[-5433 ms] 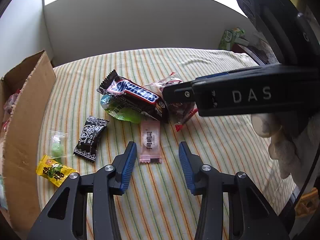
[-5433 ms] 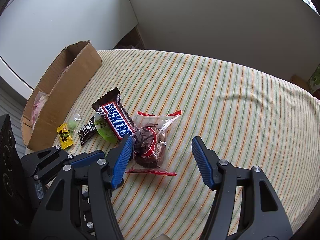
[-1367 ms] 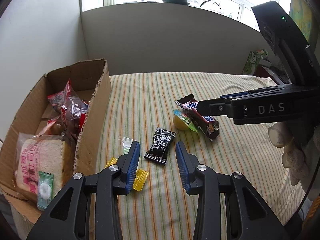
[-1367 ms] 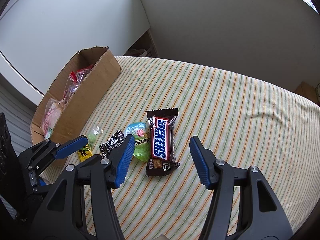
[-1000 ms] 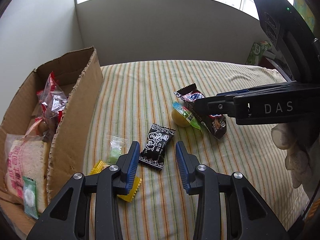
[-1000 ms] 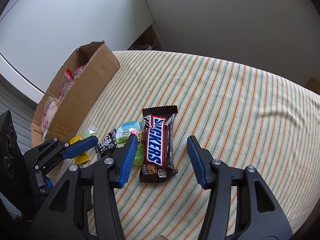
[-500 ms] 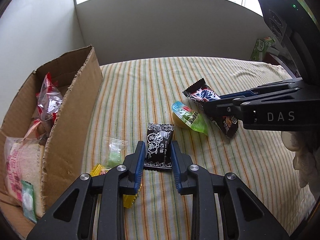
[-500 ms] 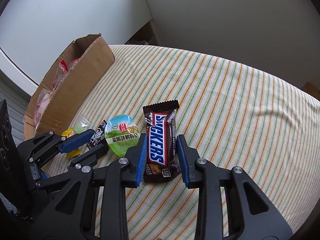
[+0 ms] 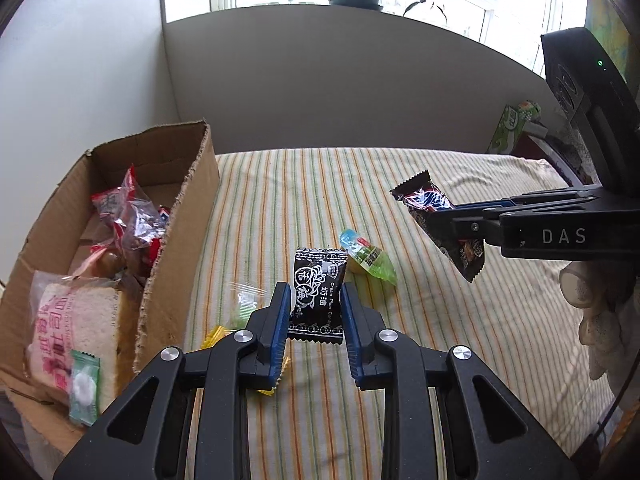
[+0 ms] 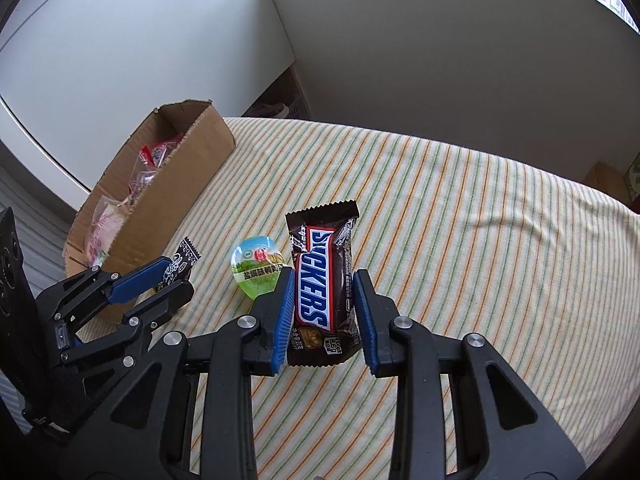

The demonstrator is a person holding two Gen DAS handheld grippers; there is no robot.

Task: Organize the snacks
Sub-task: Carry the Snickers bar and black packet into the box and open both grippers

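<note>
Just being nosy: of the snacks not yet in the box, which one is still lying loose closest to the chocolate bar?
The green jelly cup, lying on the striped cloth just left of the Snickers bar held in the right tongs.

Left gripper clamps black candy. Right gripper holds Snickers above striped cloth. Jelly cup just behind candy. Box at left, bread inside.

The left wrist view looks low across the striped tablecloth toward the window, cardboard box close at its left edge. The right wrist view looks down toward the box at the far-left corner. Both share the box and the cloth's middle.
</note>
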